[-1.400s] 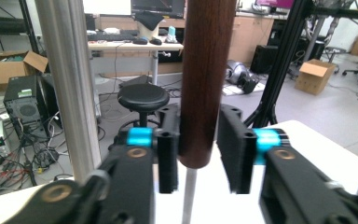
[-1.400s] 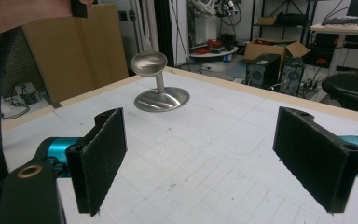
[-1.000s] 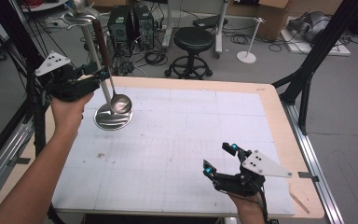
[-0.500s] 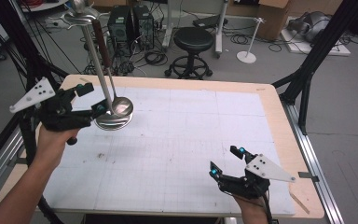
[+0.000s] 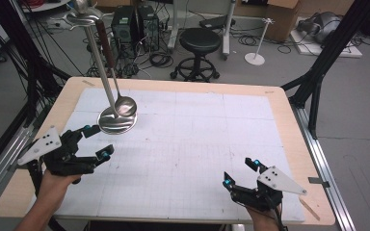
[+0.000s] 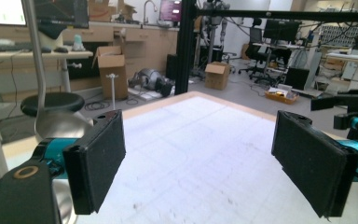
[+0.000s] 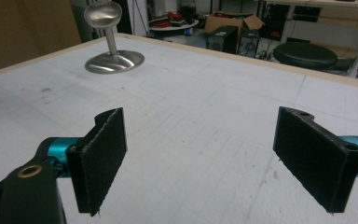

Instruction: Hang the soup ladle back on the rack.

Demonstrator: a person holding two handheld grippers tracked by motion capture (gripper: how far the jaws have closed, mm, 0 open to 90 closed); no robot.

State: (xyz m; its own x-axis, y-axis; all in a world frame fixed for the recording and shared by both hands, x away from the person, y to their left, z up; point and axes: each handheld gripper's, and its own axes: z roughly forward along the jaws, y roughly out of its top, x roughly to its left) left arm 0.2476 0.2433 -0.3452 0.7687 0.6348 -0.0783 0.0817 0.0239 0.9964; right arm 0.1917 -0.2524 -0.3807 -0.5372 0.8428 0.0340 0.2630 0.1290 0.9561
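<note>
A metal stand with a round base (image 5: 118, 121) and a tall pole stands at the table's far left. A ladle (image 5: 125, 104) hangs from its top hooks, bowl just above the base. My left gripper (image 5: 100, 141) is near the front left, well short of the stand. It is open, its jaws have just been opening, and nothing lies between them (image 6: 200, 163). The ladle's bowl (image 6: 58, 125) shows just beyond its left jaw. My right gripper (image 5: 241, 172) is low at the front right, open and empty (image 7: 200, 154). It faces the stand's base (image 7: 114, 60) and the ladle bowl (image 7: 103, 14).
The white gridded mat (image 5: 197, 139) covers most of the wooden table (image 5: 289, 120). Black frame posts (image 5: 318, 72) rise at the right and left. A black stool (image 5: 200, 41) and cables are on the floor behind the table.
My left gripper let go of the ladle's handle, opened, and drew back down toward the front left. The ladle stays hanging on the stand. The right gripper sank slightly toward the near edge.
</note>
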